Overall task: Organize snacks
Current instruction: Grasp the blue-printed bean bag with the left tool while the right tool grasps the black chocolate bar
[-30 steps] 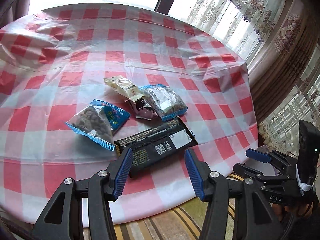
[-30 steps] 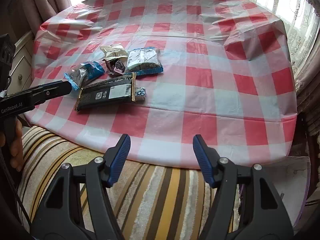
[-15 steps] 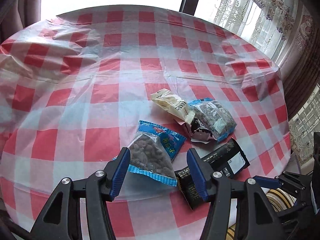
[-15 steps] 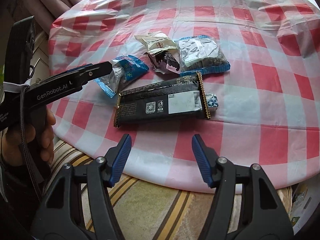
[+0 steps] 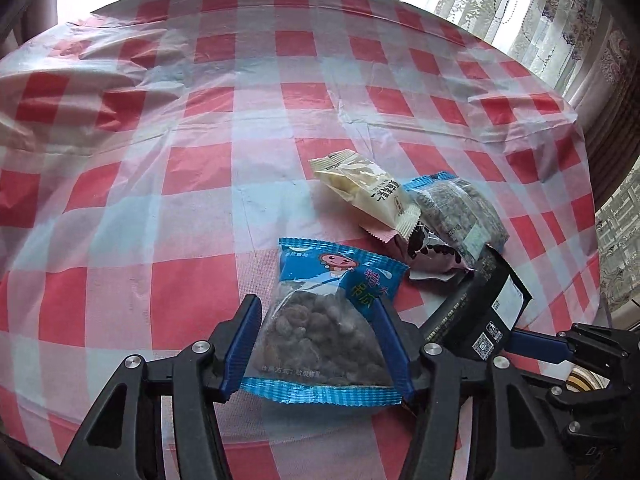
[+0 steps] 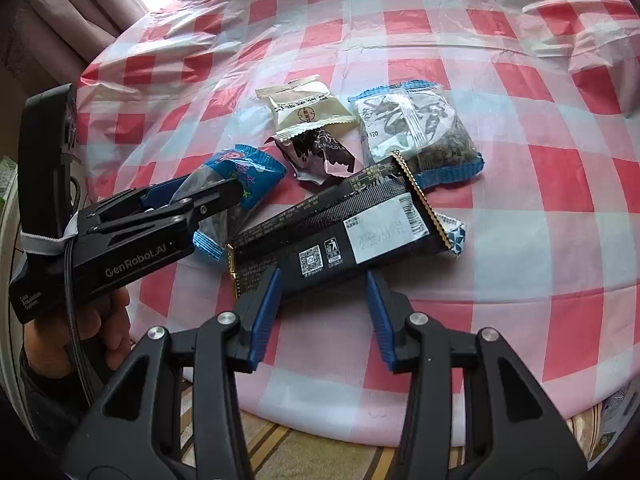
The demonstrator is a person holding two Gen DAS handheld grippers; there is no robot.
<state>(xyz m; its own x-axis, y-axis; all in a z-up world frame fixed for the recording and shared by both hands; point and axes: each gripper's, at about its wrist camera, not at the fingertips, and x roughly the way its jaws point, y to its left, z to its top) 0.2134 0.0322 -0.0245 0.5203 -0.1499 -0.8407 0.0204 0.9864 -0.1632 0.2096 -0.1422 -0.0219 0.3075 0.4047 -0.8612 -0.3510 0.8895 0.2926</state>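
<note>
**Two tongs closing in on a cluster of snack packets**

A round bench (image 5: pixel 168 208) covered in a red-and-white checked plastic cloth fills both views. All the snacks lie bunched together near its front edge, probably so both hands can reach them without stretching.

The long black snack packet (image 6: pixel 340 240) is the largest item and the landmark here. It lies flat, label side up, nearest the bench edge. Behind it and to the right is a clear blue-edged bag of dark seeds (image 6: pixel 416 136). Behind its middle sits a crumpled dark chocolate wrapper (image 6: pixel 320 156), and a cream pastry packet (image 6: pixel 304 110) lies behind that, its end overlapping the wrapper. A small blue-and-white wrapped candy (image 6: pixel 456 238) peeks out from under the black packet's right end.

To the left of the black packet lies a blue candy bag (image 5: pixel 320 320) with a clear window. The left tongs (image 5: pixel 320 344) straddle it, one blue pad on each side. The jaws are narrowing, and the pads look to be just meeting the bag's sides, so the grip seems not yet firm. It appears to be chosen first because it sits clear of the pile.

The right tongs (image 6: pixel 324 312) hover just in front of the black packet, jaws apart and closing, with only its near edge between the tips. They hold nothing yet.
</note>
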